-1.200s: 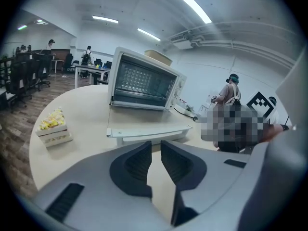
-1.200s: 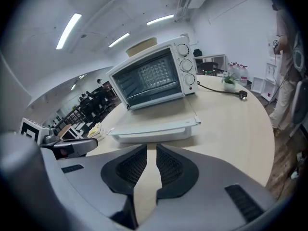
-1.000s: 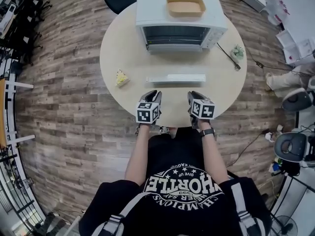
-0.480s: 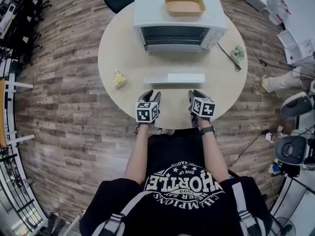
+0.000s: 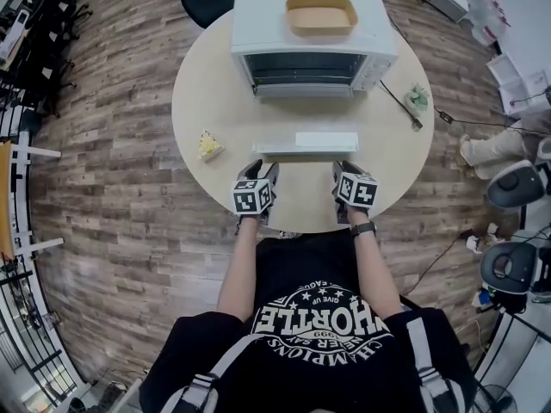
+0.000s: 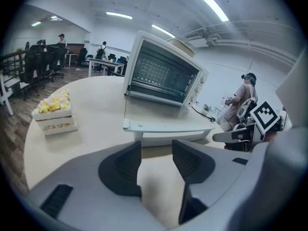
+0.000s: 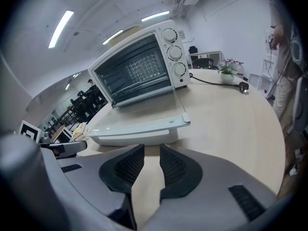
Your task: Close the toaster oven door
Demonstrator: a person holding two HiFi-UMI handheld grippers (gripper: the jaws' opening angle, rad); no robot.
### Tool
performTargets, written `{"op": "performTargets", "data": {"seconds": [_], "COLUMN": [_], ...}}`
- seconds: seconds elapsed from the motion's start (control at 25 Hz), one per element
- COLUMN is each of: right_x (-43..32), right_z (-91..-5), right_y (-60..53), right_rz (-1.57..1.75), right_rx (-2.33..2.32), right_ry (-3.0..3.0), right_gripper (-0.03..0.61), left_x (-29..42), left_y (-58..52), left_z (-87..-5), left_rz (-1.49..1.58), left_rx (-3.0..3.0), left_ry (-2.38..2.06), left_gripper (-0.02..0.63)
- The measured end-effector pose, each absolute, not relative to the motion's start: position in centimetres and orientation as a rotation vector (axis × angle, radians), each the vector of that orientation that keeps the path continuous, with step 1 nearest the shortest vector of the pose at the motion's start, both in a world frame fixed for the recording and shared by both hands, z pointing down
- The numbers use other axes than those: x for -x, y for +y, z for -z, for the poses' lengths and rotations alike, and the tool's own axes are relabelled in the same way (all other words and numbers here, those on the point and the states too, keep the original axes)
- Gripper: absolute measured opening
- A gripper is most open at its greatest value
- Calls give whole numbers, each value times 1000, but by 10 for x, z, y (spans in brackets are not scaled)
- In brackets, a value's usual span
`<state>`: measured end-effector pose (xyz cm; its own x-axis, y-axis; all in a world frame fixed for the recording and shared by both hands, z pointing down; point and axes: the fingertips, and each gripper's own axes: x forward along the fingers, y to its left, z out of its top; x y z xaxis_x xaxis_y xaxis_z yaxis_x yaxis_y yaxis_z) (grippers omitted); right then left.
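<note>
Low before the dropped oven door [image 5: 307,142], the left tool [image 5: 261,169] — jaws opening, empty — and right tool [image 5: 344,169], jaws narrowly apart, seem poised to lift its front edge shut.

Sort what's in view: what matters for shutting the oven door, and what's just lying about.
For the job: toaster oven; its open door, lying flat; left gripper, jaws opening, empty; right gripper, empty.
Lying about: cake slice; tray on the oven; small plant.

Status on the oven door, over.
Left gripper jaws opening, empty. Right gripper slightly apart, empty. Oven door down flat, both grippers just short of its front edge. Nothing in the way.
</note>
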<state>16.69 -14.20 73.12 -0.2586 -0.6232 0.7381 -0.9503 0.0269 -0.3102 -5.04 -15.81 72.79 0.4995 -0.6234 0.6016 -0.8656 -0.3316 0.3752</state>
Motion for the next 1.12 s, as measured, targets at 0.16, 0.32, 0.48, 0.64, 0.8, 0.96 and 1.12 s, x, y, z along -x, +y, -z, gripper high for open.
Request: {"op": "performTargets", "data": {"seconds": [0.16,0.32,0.48,0.64,0.8,0.96,1.12], "right_x": [-174,-185,-189,-193,-200,-204,-206], "right_z": [-735,-739,-742,-744,-749,-753,-754], "right_y": [-149,-154,-158,-164,-166,-167,-169], "right_rz": [-1127,-1141,-1160,-1159,-1161,-1173,-1165], "right_rx": [-1616,-1637,-1651,-1655,-1658,-1656,-1644], "right_ry": [-1881,-1855,-1839,-1829,-1814,-1804,-1807], "right_gripper": [106,106,106,107,107,106,103], "left_x": [57,57,62,61,55,55,56], "left_y": [-166,-173,-176,-181,-184,-186,-190], "left_z": [-733,-737,-741,-746,-753,-758,-759], "left_rz": [-448,-435,-438,-450,-457,-474,-478], "left_rx": [-2031,-1997,-1977,-1963,-1954,-1936,-1928], "left_ry": [-1239,-1244,-1243,-1240,-1237,-1259,-1286], "left_gripper": [219,219,219,218,216,200,181]}}
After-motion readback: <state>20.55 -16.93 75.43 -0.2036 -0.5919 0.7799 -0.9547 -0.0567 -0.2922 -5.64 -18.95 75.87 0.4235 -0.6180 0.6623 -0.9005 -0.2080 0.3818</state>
